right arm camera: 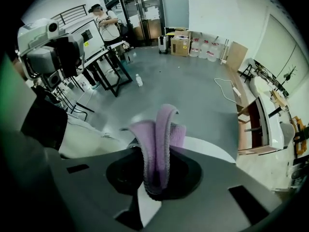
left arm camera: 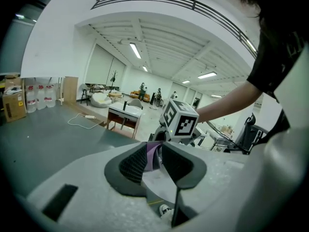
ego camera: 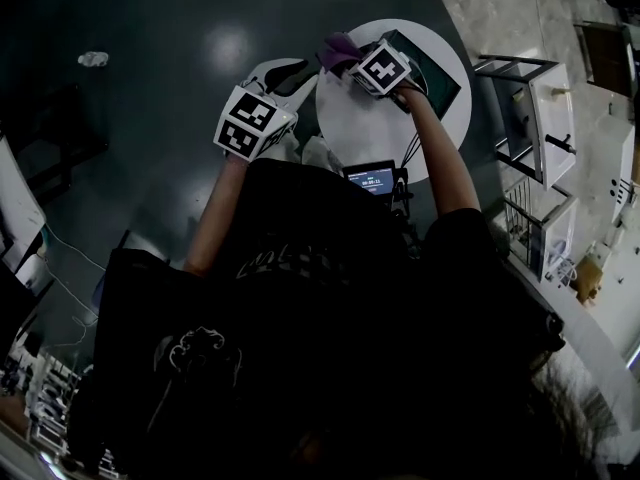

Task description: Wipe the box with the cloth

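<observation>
A purple cloth (ego camera: 340,48) sticks up, folded, from my right gripper (right arm camera: 155,170), which is shut on it above the round white table (ego camera: 360,128). The dark green box (ego camera: 432,76) lies on the table's far right side, just right of the right gripper (ego camera: 352,60). My left gripper (ego camera: 292,74) hovers at the table's left edge, pointing at the cloth. In the left gripper view its jaws stand apart, and the cloth's end (left arm camera: 153,154) shows at the left gripper (left arm camera: 155,159) tips in front of the right gripper's marker cube (left arm camera: 179,120).
A small lit screen (ego camera: 372,178) sits at the table's near edge, close to the person's body. White desks and wire racks (ego camera: 540,118) stand to the right. A crumpled white scrap (ego camera: 93,59) lies on the dark floor at the far left.
</observation>
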{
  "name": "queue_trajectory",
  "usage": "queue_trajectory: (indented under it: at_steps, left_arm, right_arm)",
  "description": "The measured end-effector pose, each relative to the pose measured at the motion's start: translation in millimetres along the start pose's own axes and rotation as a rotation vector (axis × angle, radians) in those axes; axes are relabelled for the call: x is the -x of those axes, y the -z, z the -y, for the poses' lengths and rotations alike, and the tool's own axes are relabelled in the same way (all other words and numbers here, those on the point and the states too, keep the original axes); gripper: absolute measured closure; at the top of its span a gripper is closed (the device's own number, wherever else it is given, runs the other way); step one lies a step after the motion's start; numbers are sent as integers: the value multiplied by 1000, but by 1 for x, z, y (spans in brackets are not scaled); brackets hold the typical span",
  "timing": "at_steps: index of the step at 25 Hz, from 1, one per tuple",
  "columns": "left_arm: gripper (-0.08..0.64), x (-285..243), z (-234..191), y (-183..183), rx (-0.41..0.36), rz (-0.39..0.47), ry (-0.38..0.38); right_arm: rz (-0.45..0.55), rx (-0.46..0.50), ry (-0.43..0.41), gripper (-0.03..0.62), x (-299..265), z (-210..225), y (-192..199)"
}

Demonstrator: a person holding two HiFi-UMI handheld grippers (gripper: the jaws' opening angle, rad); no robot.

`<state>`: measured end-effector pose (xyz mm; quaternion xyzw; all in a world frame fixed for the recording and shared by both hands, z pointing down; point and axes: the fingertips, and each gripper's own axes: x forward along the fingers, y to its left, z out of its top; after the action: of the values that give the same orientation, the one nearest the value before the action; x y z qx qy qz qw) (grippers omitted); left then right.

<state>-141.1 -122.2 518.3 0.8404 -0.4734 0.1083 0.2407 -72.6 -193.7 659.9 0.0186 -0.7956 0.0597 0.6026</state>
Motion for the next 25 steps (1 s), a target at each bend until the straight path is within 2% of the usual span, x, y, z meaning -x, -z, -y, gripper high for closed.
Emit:
queue_trajectory:
  at_steps: [5, 14, 20, 25]
  left_arm:
    - [458, 6, 11, 3, -59, -30, 57]
    - [459, 9, 37, -10, -150, -43, 161]
    - [459, -2, 81, -16, -209, -51, 247]
    - [458, -7, 132, -17, -258, -46, 300]
  right_arm:
    - [71, -80, 53, 537, 21, -8, 4]
    - [326, -367, 189, 537, 114, -37, 13]
    - [437, -598, 263, 537, 154, -66, 55]
    - [528, -720, 321, 537, 187, -103, 101]
